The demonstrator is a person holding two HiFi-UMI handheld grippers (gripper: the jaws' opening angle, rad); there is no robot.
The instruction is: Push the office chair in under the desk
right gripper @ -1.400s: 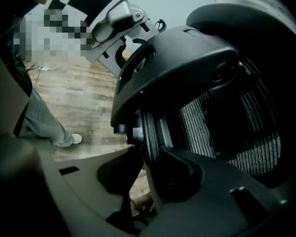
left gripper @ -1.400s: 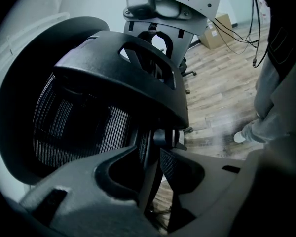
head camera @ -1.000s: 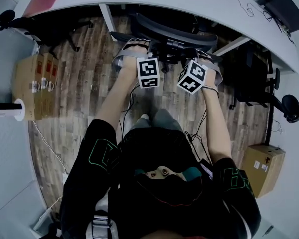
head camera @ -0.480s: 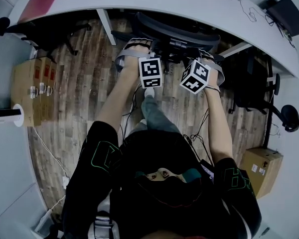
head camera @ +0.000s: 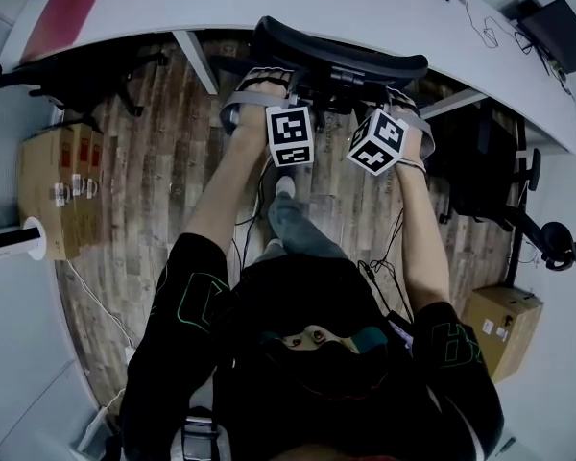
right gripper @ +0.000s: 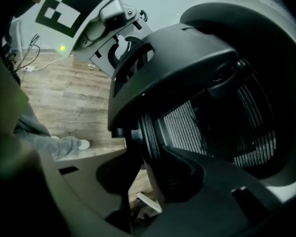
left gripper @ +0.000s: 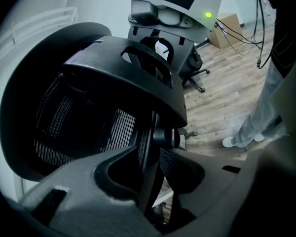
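The black mesh office chair [head camera: 341,58] stands at the edge of the white desk [head camera: 269,3], its seat hidden beneath the desktop. My left gripper [head camera: 269,77] holds the left side of the backrest and my right gripper [head camera: 398,99] the right side. In the left gripper view the backrest's rim [left gripper: 149,147] runs between the jaws of the left gripper [left gripper: 150,181]. The right gripper view shows the rim [right gripper: 145,137] in the right gripper [right gripper: 148,181] in the same way. The right jaws have just been opening a little wider, with the rim still between them.
A white desk leg [head camera: 194,58] stands left of the chair, with a second black chair [head camera: 86,70] further left. Another black chair [head camera: 518,200] is at the right. Cardboard boxes sit at the left [head camera: 58,176] and lower right [head camera: 504,315]. Cables trail on the wooden floor.
The chair and both grippers have moved toward the desk, so the backrest now meets the desk's edge. The person has stepped one foot forward.
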